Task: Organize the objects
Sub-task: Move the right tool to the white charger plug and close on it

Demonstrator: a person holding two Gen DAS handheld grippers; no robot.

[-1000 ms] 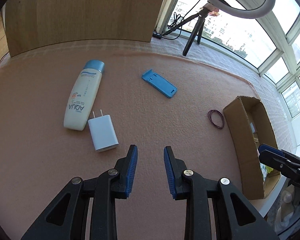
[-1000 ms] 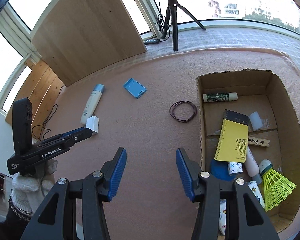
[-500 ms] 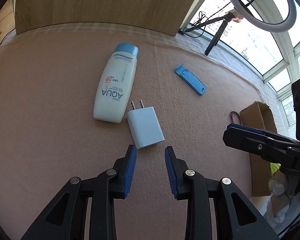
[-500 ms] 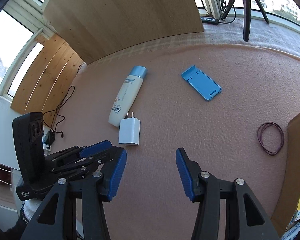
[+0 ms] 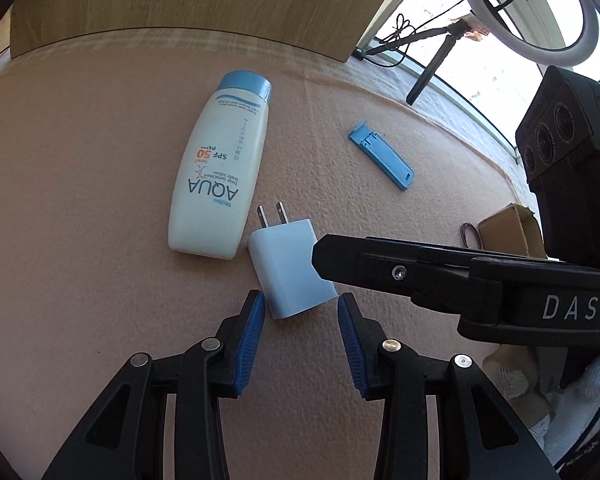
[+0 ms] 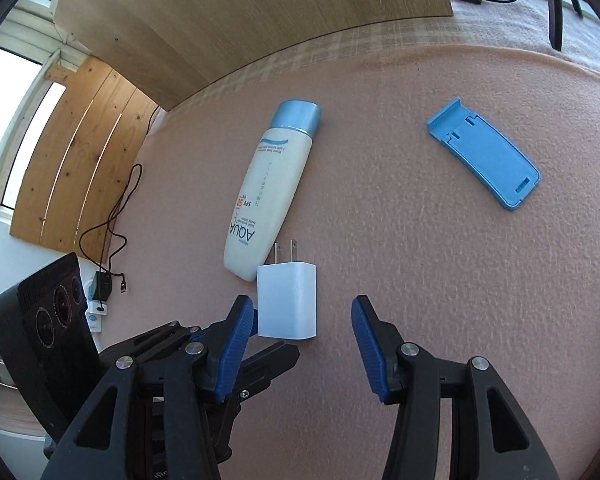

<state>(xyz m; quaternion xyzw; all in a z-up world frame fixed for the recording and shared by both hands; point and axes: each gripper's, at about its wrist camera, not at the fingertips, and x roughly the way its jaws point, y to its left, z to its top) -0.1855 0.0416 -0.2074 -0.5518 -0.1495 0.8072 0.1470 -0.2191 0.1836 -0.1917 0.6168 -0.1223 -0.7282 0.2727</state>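
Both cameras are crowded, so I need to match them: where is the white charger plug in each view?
Left wrist: white charger plug low centre, just ahead of the jaws, prongs pointing away.
Right wrist: white charger plug low centre, between the jaw tips, left of middle.
Shared landmark: sunscreen bottle, its base beside the prongs.

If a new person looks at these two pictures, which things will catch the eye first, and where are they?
First, the white charger lying flat on the pink cloth, just ahead of the left tool, whose jaws are opening around its near end without touching. Beside it, at its prong end, lies the white sunscreen bottle with a blue cap. The right tool, open and empty, reaches toward the same charger.
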